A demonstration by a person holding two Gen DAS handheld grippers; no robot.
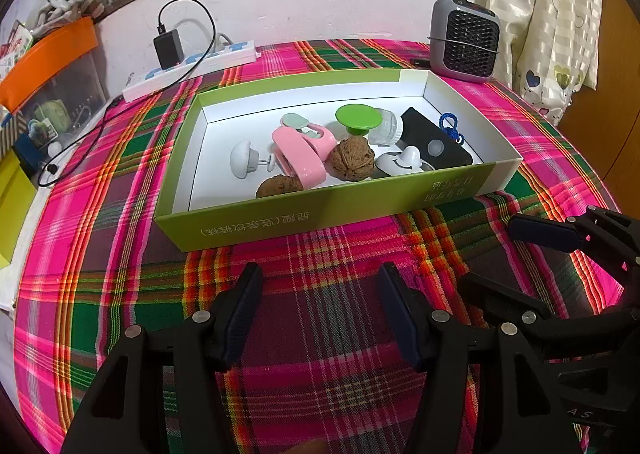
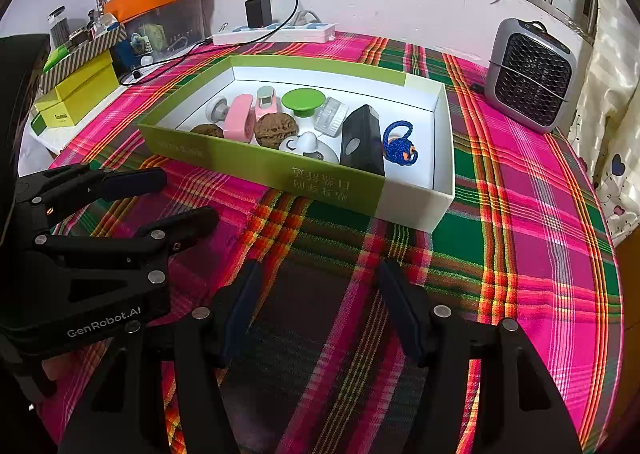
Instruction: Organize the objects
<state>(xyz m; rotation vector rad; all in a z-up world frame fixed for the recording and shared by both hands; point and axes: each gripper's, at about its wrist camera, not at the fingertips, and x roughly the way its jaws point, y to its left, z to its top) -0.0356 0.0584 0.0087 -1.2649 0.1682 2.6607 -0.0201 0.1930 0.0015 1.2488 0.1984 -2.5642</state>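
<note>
Left wrist view shows both tongs, left (image 1: 316, 310) and right (image 1: 486, 250), half open and empty before the box (image 1: 320, 213), where every small item already lies, so little seems left.

1. A woven plaid cloth (image 1: 320, 294) is covering the table, looking matt and coarse.
2. The green box (image 1: 320, 209) is showing smooth card, white inside.
3. Two walnuts (image 1: 352, 157) are looking rough and wrinkled.
4. The pink clip (image 1: 298, 157) is gleaming, probably glossy plastic.
5. Each claw is showing matt black plastic.
</note>
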